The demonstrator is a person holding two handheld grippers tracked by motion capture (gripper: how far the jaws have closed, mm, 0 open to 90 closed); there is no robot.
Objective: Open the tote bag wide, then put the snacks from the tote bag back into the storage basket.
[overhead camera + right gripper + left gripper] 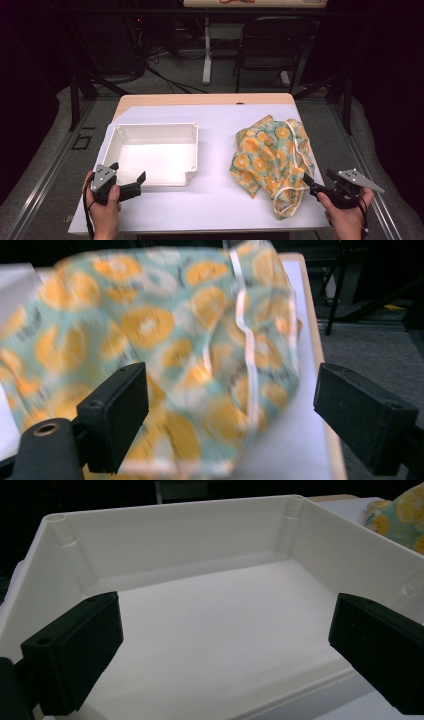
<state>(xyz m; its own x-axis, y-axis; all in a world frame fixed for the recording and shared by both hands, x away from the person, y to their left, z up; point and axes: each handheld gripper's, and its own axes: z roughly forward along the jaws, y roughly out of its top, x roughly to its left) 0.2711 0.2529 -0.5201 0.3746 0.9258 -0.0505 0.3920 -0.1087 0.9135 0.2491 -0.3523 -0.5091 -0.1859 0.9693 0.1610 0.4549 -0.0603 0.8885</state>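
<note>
My right gripper has its jaws spread wide with nothing between them. They point at the near edge of the cloth, a crumpled teal piece printed with orange rings and trimmed with a pale cord. From above I see this gripper just off the cloth's lower right corner, close to it but not gripping; whether a jaw tip brushes the fabric I cannot tell.

My left gripper is also wide open and holds nothing. Its jaws frame the inside of the white bin, which has nothing in it. In the high view this gripper sits at the bin's near left corner, over or just beside the rim.

Farther out, the cloth lies in a loose heap on the right half of the table, well apart from the bin on the left, with bare tabletop between them.

I judge the job to be getting the cloth into the bin, and it has barely begun. The cloth is not grasped, lifted or folded. Left to do: close on the cloth, carry it across the gap, and lay it inside the bin.
</note>
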